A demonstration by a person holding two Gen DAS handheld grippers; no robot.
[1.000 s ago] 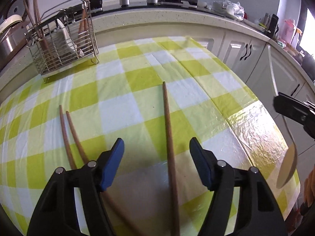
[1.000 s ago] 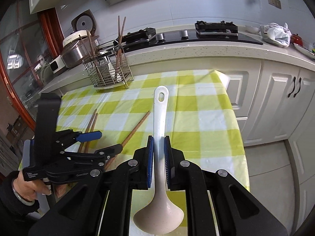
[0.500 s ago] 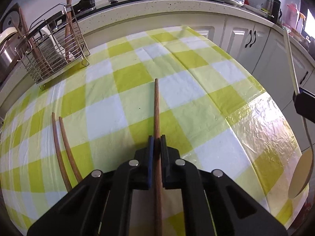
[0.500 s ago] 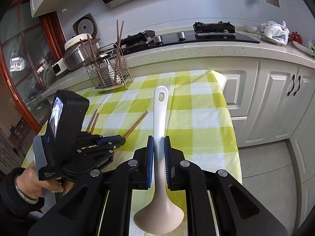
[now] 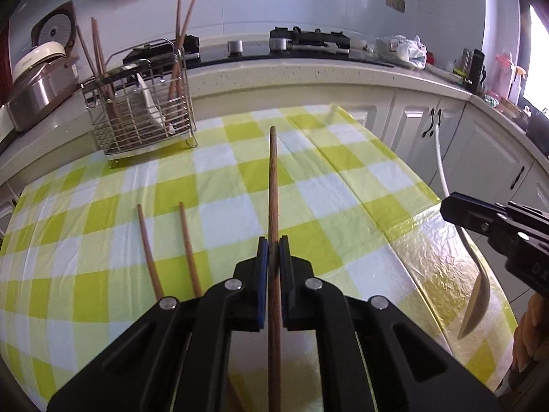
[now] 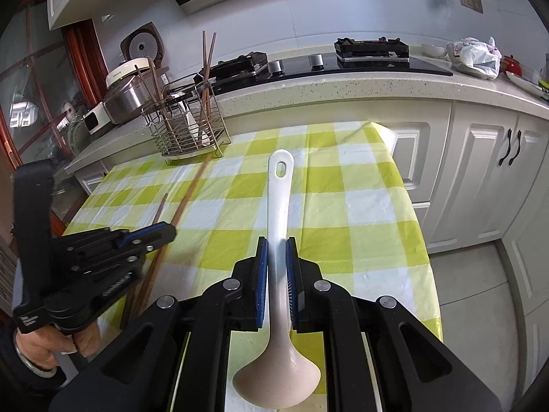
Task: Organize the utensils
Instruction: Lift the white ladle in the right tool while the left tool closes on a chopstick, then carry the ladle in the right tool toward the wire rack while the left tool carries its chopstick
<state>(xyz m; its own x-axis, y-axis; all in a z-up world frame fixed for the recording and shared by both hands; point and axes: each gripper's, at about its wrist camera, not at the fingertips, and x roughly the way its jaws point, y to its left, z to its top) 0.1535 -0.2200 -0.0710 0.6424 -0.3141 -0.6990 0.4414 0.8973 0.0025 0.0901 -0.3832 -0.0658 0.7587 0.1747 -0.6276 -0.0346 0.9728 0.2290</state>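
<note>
My left gripper (image 5: 273, 245) is shut on a long wooden chopstick (image 5: 273, 185), held above the checked tablecloth and pointing toward the counter. Two more chopsticks (image 5: 168, 247) lie on the cloth to its left. My right gripper (image 6: 276, 247) is shut on the handle of a white ladle (image 6: 279, 206), bowl toward the camera; it shows at the right edge of the left wrist view (image 5: 477, 274). The wire utensil rack (image 5: 142, 120) at the table's far left holds several chopsticks and a white utensil. The left gripper shows in the right wrist view (image 6: 164, 231).
The table (image 6: 343, 206) stands against a stone counter (image 6: 343, 82) with a gas hob, a rice cooker (image 5: 37, 79) and a plastic bag. White cabinets (image 6: 480, 171) and tiled floor lie right of the table edge.
My left gripper closed on the middle chopstick and lifted it off the cloth, tilting its view up toward the counter. The right gripper kept holding the ladle, nearly still.
</note>
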